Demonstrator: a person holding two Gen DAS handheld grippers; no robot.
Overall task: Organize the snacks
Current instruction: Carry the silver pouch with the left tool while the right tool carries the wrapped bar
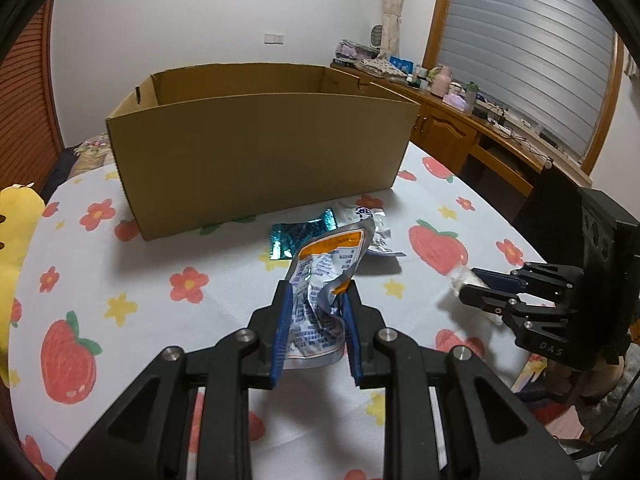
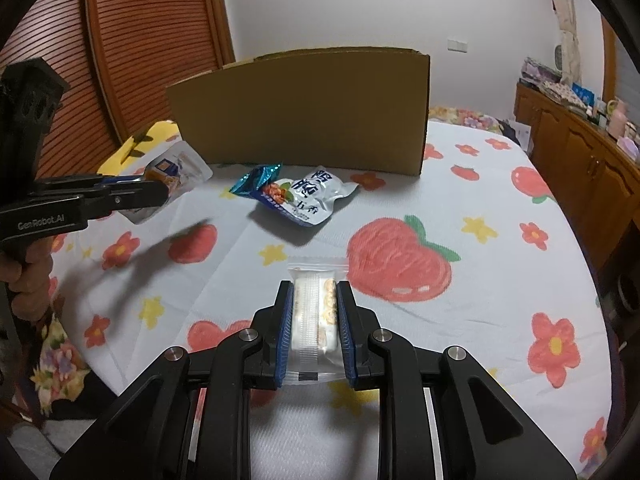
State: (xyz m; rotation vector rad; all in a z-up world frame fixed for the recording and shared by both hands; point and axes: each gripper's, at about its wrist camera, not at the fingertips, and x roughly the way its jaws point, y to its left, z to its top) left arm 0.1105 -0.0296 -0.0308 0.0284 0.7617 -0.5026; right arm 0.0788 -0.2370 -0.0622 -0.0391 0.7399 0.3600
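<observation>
My left gripper (image 1: 316,292) is clamped tight on a crinkled silver pouch with an orange band (image 1: 326,264), which it holds clear of the tablecloth (image 1: 160,264), tilted up toward the box. My right gripper (image 2: 313,292) is pressed shut on a clear-wrapped cracker pack (image 2: 314,312), low over a big printed strawberry.

Ahead of both stands the open cardboard box (image 1: 256,152), its tall near wall between my held snacks and its inside; from the right wrist view I see only that wall, so I cannot tell what the box holds. Two snacks lie on the cloth just in front of that wall: a teal foil packet (image 2: 256,178) and a silver-white bag with blue lettering (image 2: 308,196), touching, the teal one partly under the bag's edge. They sit between my grippers and the box.

A yellow cushion (image 1: 16,220) lies off the left edge, and a wooden sideboard (image 1: 460,124) crowded with small items runs along the right, under a shuttered window (image 1: 532,52).
</observation>
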